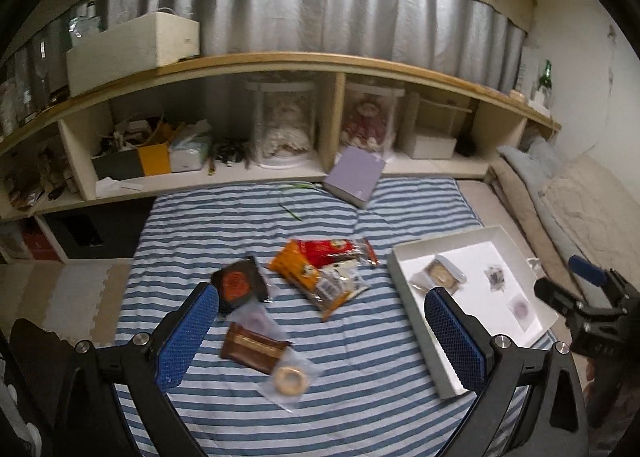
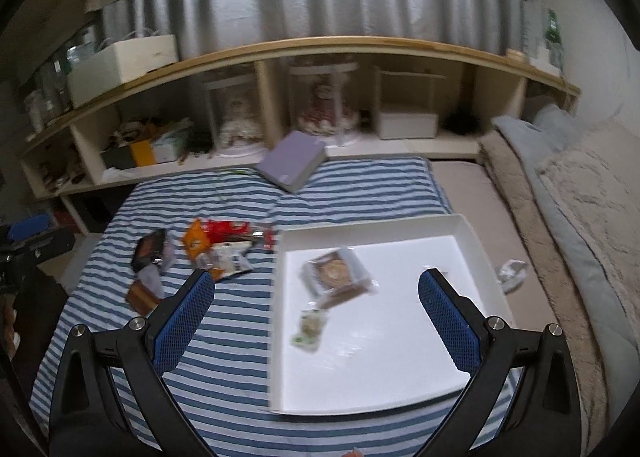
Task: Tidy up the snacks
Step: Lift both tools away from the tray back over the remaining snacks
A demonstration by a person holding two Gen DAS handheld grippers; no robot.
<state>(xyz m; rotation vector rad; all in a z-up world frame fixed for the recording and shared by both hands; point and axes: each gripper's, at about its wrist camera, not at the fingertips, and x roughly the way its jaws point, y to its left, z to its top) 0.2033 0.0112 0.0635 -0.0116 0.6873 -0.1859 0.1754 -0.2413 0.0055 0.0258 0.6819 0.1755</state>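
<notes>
A white tray (image 1: 420, 329) (image 2: 472, 241) lies on the striped mattress and holds a wrapped pastry (image 1: 442, 275) (image 2: 336, 271) and small packets (image 2: 310, 327). Left of it sits a pile of snacks: an orange and red pack (image 1: 316, 255) (image 2: 216, 235), a black pack (image 1: 238, 285) (image 2: 150, 249), a brown bar (image 1: 252, 349) and a clear-wrapped ring cookie (image 1: 290, 379). My left gripper (image 1: 320, 311) hangs open above the pile with nothing between its fingers. My right gripper (image 2: 316, 293) is open over the tray, holding nothing, and also shows in the left wrist view as the right gripper (image 1: 580, 297).
A purple book (image 1: 354, 177) (image 2: 292, 167) leans at the mattress's far edge. Behind runs a low wooden shelf (image 1: 280, 61) full of boxes and cased dolls. Folded blankets (image 2: 560, 193) lie at the right, with a crumpled wrapper (image 2: 512, 273) beside the tray.
</notes>
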